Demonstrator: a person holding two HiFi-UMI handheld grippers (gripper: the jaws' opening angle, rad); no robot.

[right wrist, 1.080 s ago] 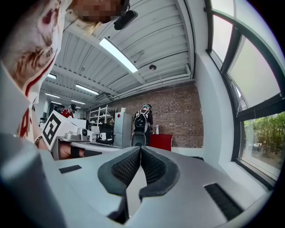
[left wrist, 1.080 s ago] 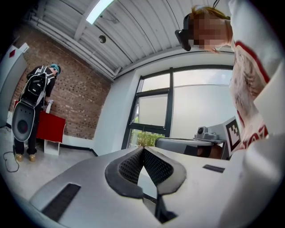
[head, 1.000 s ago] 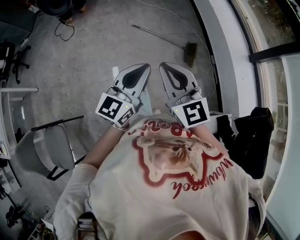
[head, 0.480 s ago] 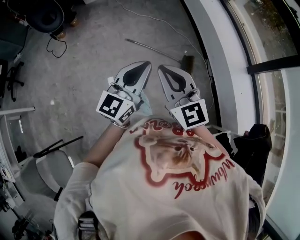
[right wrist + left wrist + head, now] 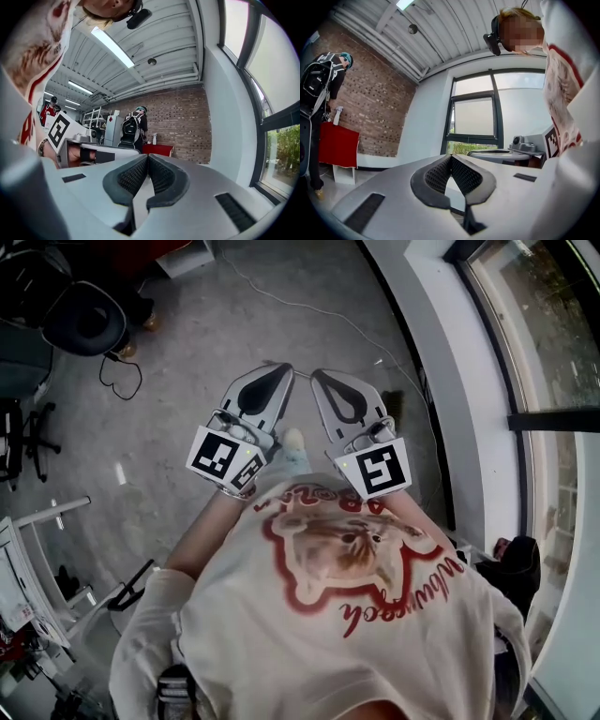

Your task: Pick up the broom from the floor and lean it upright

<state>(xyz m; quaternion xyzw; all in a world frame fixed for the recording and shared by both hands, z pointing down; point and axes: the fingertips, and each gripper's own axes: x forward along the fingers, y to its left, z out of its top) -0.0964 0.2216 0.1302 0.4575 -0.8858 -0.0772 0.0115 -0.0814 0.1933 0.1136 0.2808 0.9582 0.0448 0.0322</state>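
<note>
You hold both grippers out in front of your chest, side by side and pointing level, away from your body. The left gripper and the right gripper angle in toward each other, so their tips sit near one another but apart, while their marker cubes, the left cube and the right cube, stand wider, close to your shirt. Each gripper's jaws are pressed together with the pads meeting at the tips, and nothing is between them. Your bare left forearm runs back and down from its gripper, and your left hand is wrapped round the handle.
</note>
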